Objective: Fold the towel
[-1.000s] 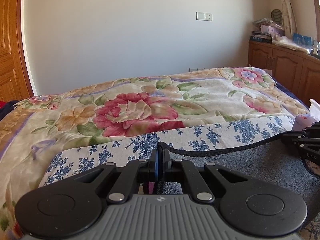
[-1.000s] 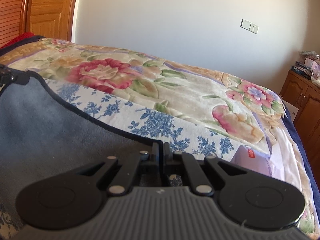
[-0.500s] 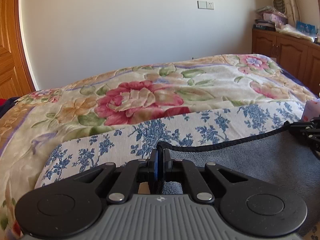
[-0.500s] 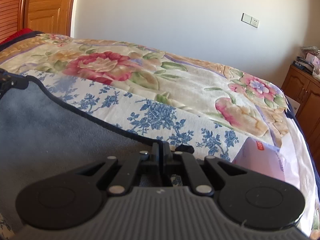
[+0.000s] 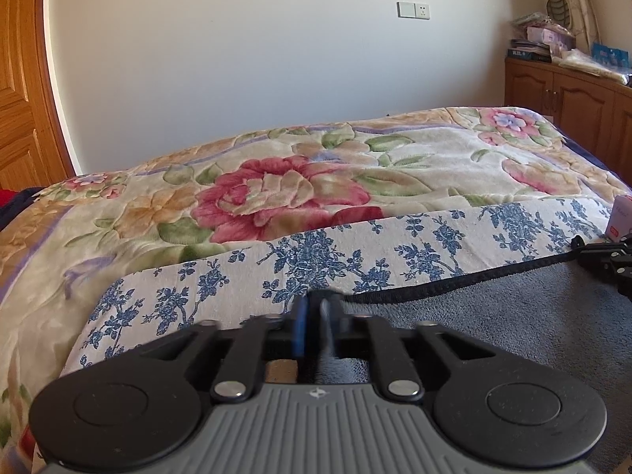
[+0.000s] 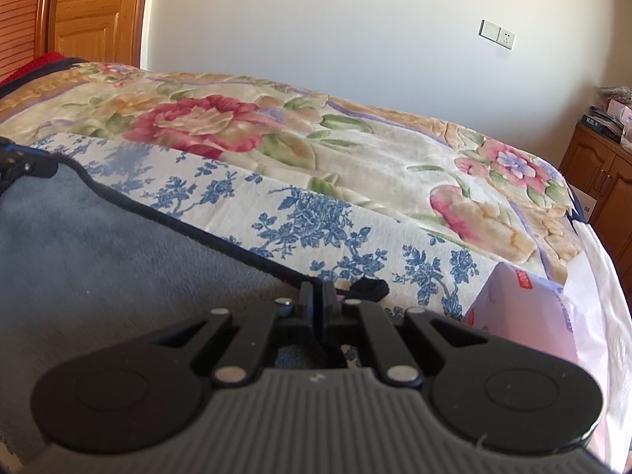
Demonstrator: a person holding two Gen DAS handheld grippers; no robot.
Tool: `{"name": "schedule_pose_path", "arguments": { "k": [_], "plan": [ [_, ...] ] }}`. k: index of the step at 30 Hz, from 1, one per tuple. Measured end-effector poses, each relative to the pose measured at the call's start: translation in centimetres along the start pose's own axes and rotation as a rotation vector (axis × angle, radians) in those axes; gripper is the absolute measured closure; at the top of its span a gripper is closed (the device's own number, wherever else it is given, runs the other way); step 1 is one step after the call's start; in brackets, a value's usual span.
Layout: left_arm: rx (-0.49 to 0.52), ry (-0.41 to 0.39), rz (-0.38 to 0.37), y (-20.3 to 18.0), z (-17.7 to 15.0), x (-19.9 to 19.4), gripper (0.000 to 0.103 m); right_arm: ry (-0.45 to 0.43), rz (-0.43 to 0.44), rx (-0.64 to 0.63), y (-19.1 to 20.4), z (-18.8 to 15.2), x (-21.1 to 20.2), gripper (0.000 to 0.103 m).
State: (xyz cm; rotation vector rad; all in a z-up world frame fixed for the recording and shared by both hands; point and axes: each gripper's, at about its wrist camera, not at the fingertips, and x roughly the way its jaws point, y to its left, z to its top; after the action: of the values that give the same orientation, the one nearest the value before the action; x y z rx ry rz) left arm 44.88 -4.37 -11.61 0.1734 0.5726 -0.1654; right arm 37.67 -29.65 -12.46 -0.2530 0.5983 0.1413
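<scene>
A grey towel [image 5: 513,316] with a black hem [image 5: 454,278] is stretched between my two grippers above a blue-flowered white cloth [image 5: 355,245] on the bed. My left gripper [image 5: 314,308] is shut on the towel's left corner. My right gripper [image 6: 317,296] is shut on the towel's right corner; the grey towel [image 6: 98,256] spreads to its left. The right gripper also shows at the right edge of the left wrist view [image 5: 608,260], and the left gripper at the left edge of the right wrist view [image 6: 19,164].
The bed has a floral blanket [image 5: 284,193]. A pink-white box [image 6: 521,308] lies on the bed by the right gripper. A wooden cabinet [image 5: 572,94] stands at the right, a wooden door [image 6: 94,12] at the left, a white wall behind.
Both grippers have carried the towel's held edge forward over the blue-flowered cloth, towards the floral blanket. Both stay shut on the corners.
</scene>
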Motion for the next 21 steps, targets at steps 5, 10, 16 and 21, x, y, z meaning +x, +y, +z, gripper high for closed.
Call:
{"name": "schedule_pose_path", "arguments": {
  "k": [5,10,16,21],
  "plan": [
    [-0.028,-0.031,0.015,0.2,0.0,-0.6,0.030,-0.007,-0.005,0.029,-0.6,0.0,-0.4,0.058],
    [-0.047,-0.050,0.024,0.3,0.2,-1.9,0.013,-0.021,-0.015,0.058,-1.0,0.1,-1.5,0.048],
    [-0.055,-0.079,0.023,0.1,1.2,-5.2,0.005,-0.056,-0.008,0.079,-1.4,1.0,-4.9,0.039],
    [-0.062,-0.099,0.021,-0.1,2.7,-8.3,0.002,-0.086,0.003,0.106,-1.6,1.8,-8.1,0.037]
  ]
}}
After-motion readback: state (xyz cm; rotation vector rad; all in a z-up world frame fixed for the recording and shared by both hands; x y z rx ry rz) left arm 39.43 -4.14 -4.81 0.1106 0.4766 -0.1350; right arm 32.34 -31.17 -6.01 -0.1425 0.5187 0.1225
